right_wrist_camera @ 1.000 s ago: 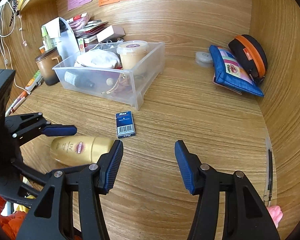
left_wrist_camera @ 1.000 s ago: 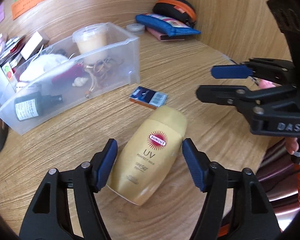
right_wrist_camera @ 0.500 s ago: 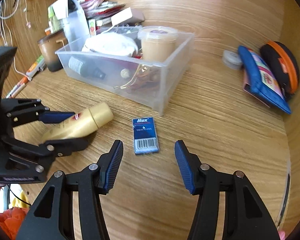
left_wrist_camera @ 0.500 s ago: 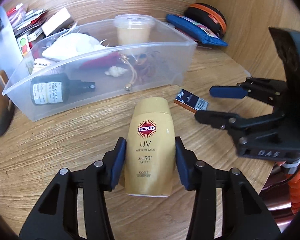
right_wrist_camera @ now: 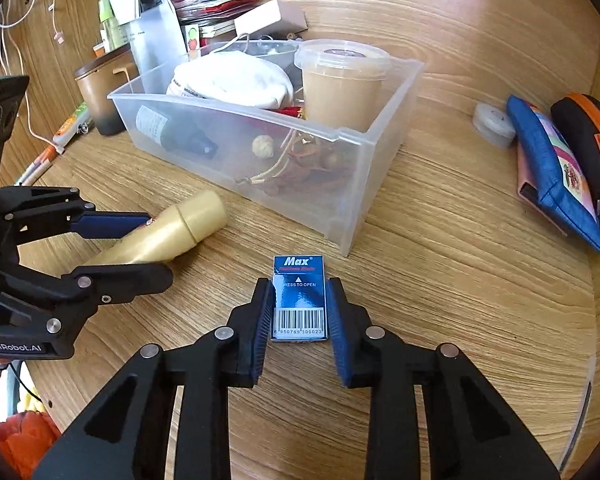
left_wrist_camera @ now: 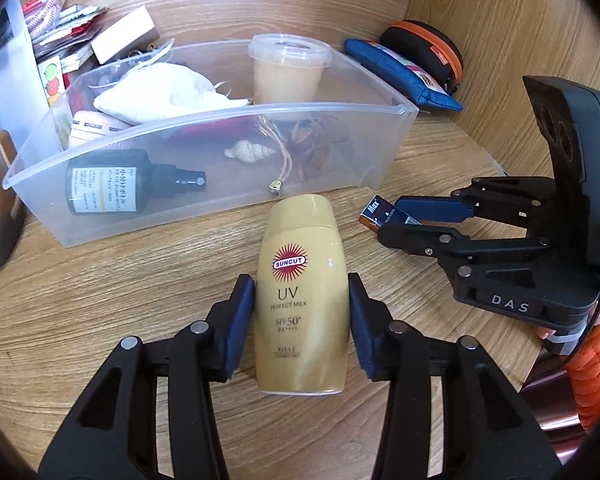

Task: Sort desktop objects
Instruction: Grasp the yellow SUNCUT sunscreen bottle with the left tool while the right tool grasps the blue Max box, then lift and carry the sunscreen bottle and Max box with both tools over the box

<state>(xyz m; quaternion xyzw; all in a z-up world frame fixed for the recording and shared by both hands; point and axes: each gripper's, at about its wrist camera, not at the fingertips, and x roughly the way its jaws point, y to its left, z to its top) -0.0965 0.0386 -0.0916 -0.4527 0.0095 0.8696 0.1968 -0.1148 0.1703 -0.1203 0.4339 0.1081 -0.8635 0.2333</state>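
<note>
My left tongs [left_wrist_camera: 300, 316] are clamped on the lower body of the gold sunscreen bottle [left_wrist_camera: 302, 300], one blue pad on each side, and the bottle lies flat on the wooden desk [left_wrist_camera: 120, 292] with its cap pointing at the near wall of the clear plastic bin [left_wrist_camera: 236, 184]. My right tongs [right_wrist_camera: 298, 316] have just been closing, with the small blue box [right_wrist_camera: 299, 298] between them; the pads now press its long edges and it too lies flat on the desk, near the bin's right corner. From the left camera the box is half hidden behind the right tongs, so I can't say whether it has left the wood at all. I judge this to be the grasp step on both sides, nothing yet carried. Next I would lift each piece straight up enough to clear the bin wall, then move far toward the open space in the bin beside the dark spray bottle [left_wrist_camera: 112, 188] and the lidded cup [left_wrist_camera: 288, 68]. The bottle is smooth and rounded, so I'd keep it level while lifting.
</note>
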